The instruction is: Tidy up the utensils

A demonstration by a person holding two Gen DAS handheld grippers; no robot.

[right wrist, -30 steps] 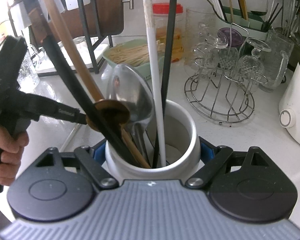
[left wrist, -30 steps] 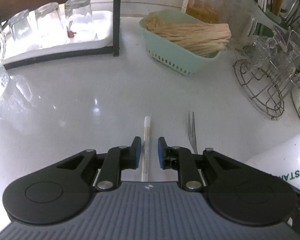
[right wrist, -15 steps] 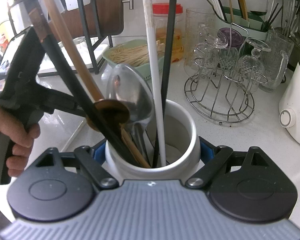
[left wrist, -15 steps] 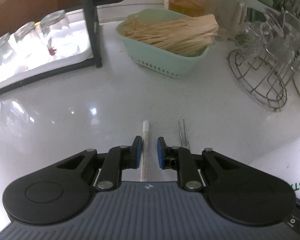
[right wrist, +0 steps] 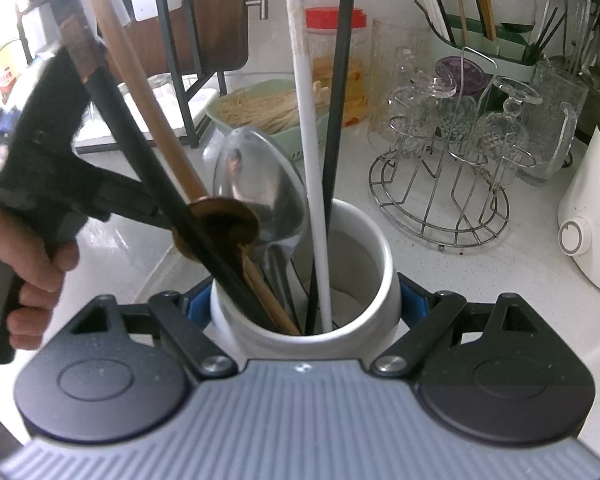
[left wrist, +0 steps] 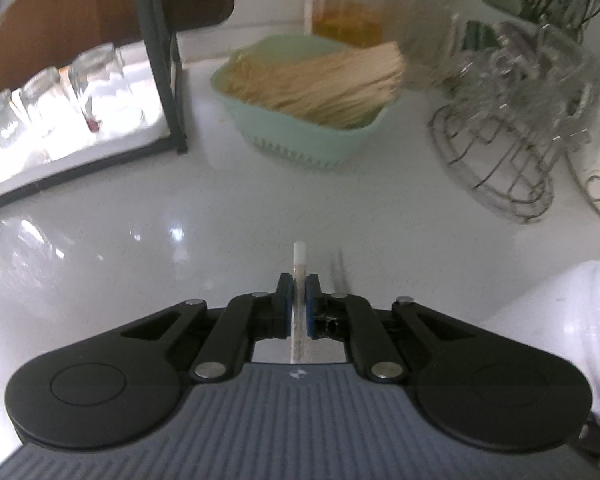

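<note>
A white-tipped chopstick (left wrist: 299,256) runs between the blue pads of my left gripper (left wrist: 298,294). Its jaws are closing and the pads press on the stick, just above the white counter (left wrist: 260,208). A small metal fork (left wrist: 339,266) lies blurred on the counter right beside it. My right gripper (right wrist: 305,302) is shut on a white ceramic utensil holder (right wrist: 376,248), one pad on each side. A steel spoon (right wrist: 260,184), a white and a black chopstick, and wood-handled utensils stand in the holder. At the left of the right wrist view a hand (right wrist: 24,280) holds the left gripper's handle.
A mint basket of wooden sticks (left wrist: 320,128) stands behind. A wire rack of glasses (right wrist: 452,168) is to the right, a white appliance (right wrist: 592,220) beyond it. Upturned glasses on a tray (left wrist: 60,112) and a black shelf post (left wrist: 164,60) are at the back left.
My left gripper's jaws have narrowed onto the chopstick, and the gripper has rolled and shifted so the background slid left. The right gripper and holder have stayed put.
</note>
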